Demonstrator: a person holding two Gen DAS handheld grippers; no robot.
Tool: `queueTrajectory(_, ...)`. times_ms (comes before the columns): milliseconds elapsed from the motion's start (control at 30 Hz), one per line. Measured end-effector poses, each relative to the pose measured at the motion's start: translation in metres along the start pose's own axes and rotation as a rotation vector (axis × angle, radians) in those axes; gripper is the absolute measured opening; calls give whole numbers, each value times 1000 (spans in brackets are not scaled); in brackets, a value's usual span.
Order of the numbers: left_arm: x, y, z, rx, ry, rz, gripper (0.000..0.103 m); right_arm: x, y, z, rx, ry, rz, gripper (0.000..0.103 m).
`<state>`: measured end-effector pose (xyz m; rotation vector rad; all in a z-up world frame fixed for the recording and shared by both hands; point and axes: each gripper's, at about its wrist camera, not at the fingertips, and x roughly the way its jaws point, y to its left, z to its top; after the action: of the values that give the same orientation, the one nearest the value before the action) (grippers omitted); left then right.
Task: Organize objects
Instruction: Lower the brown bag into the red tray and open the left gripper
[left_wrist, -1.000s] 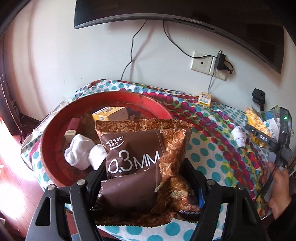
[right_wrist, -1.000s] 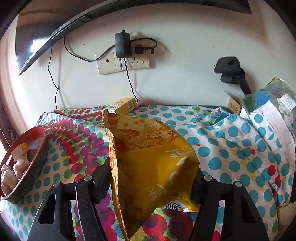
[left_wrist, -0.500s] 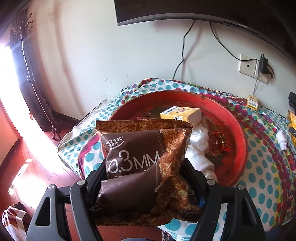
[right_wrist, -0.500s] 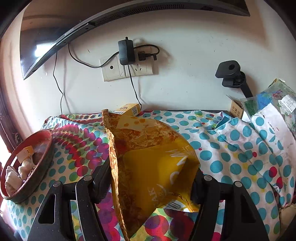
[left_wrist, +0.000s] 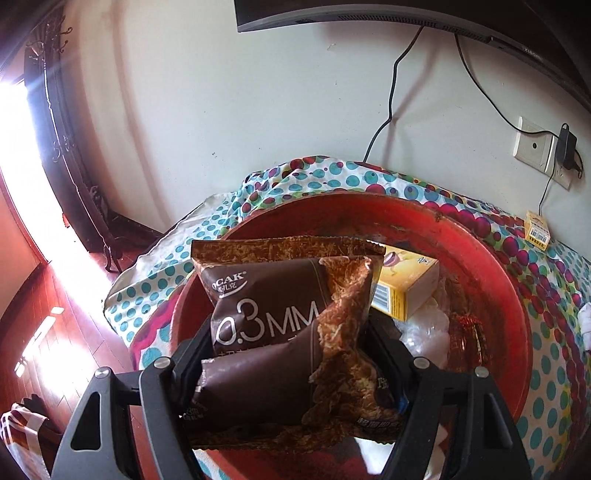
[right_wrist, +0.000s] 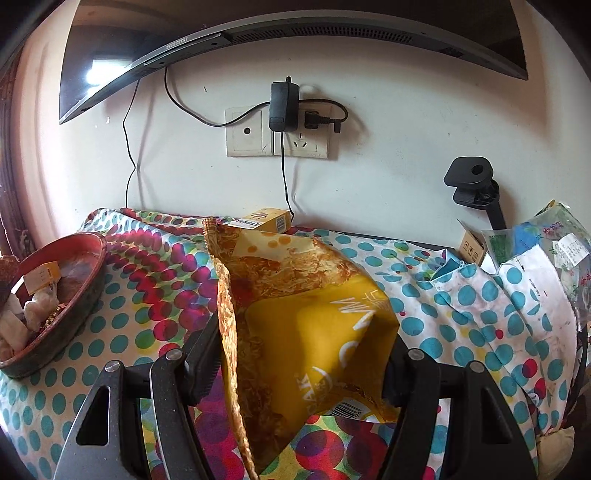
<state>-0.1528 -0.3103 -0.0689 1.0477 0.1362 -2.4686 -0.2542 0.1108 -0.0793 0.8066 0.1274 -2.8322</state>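
Note:
My left gripper (left_wrist: 291, 354) is shut on a brown snack bag (left_wrist: 280, 332) marked "0.3MM" and holds it over the near side of a round red tray (left_wrist: 480, 243). The tray holds a yellow box (left_wrist: 410, 288), white wrapped pieces (left_wrist: 424, 328) and a dark red wrapper (left_wrist: 471, 328). My right gripper (right_wrist: 299, 354) is shut on a yellow snack bag (right_wrist: 310, 332) above the dotted tablecloth (right_wrist: 443, 306). The red tray also shows in the right wrist view (right_wrist: 74, 295), far to the left.
A small yellow box (right_wrist: 267, 219) lies by the wall under the socket (right_wrist: 277, 136). A black clamp stand (right_wrist: 476, 188), a small cardboard box (right_wrist: 471, 249) and plastic packets (right_wrist: 546, 240) sit at the right. A TV hangs above. The table's left edge drops to a wooden floor (left_wrist: 44, 332).
My left gripper has carried the brown bag left and forward over the red tray. My right gripper with the yellow bag has moved closer to the wall and a bit right.

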Motion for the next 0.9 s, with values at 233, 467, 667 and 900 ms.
queueTrajectory(233,23,-23,27,22,25,13,78,1,5,0,-26,3,-6,67)
queueTrajectory(467,39,-42,43,34,43,16,78,2,7,0,-36,11,-8,67)
queueTrajectory(667,37,-60,36,67,51,-34,78,3,8,0,-43,13,-6,68)
queueTrajectory(900,11,-61,5,121,1,-68,78,2,8,0,-46,10,-1,69)
